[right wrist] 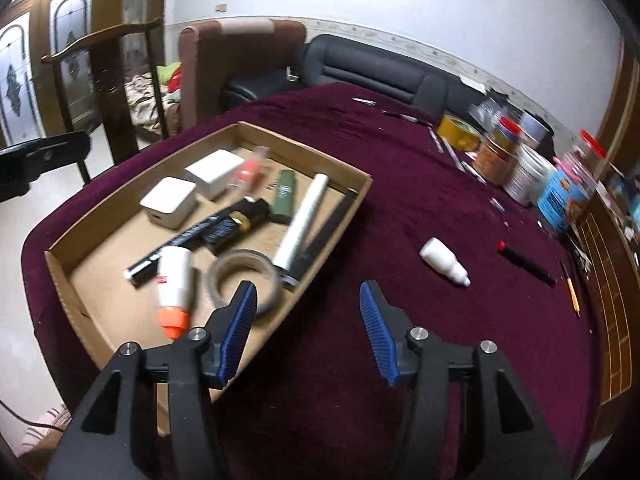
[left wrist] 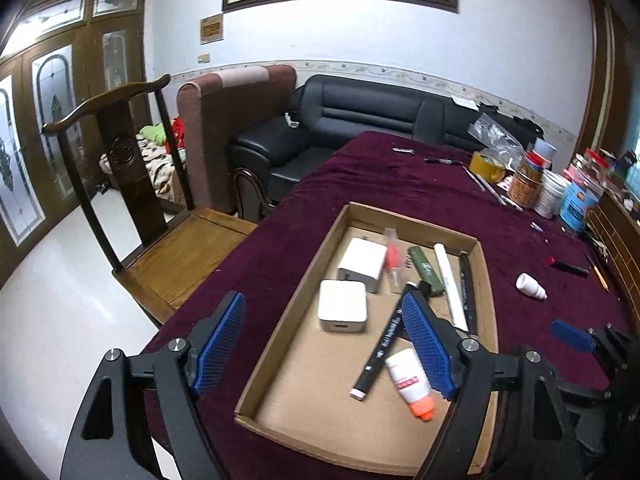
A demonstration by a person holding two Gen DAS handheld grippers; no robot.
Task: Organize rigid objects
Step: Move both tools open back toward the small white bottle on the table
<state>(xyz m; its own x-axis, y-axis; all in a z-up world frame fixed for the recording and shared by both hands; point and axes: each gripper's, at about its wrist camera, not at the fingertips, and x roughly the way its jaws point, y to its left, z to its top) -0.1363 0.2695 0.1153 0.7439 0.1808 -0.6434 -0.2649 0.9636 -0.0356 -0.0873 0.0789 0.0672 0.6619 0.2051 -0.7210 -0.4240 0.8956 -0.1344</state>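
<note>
A shallow cardboard tray (left wrist: 312, 264) (right wrist: 100, 216) lies on the maroon tablecloth. It holds two white chargers (left wrist: 343, 306) (right wrist: 170, 201), a black marker (left wrist: 382, 344) (right wrist: 188, 236), a white tube with an orange cap (left wrist: 412, 382) (right wrist: 173, 284), a green lighter (left wrist: 426, 270) (right wrist: 285, 196), a white stick (left wrist: 452, 284) (right wrist: 302, 220) and a tape roll (right wrist: 244, 276). My left gripper (left wrist: 324, 304) is open and empty above the tray. My right gripper (right wrist: 308, 294) is open and empty over the tray's near right edge. A small white dropper bottle (left wrist: 530, 286) (right wrist: 444, 261) and a black pen with a red tip (left wrist: 568, 266) (right wrist: 526, 262) lie loose on the cloth.
Jars, tins and a yellow tape roll (left wrist: 486, 166) (right wrist: 458, 132) crowd the far right of the table. A pencil (right wrist: 570, 288) lies by the right edge. A wooden chair (left wrist: 132, 200) stands at the left, a black sofa (left wrist: 360, 120) behind the table.
</note>
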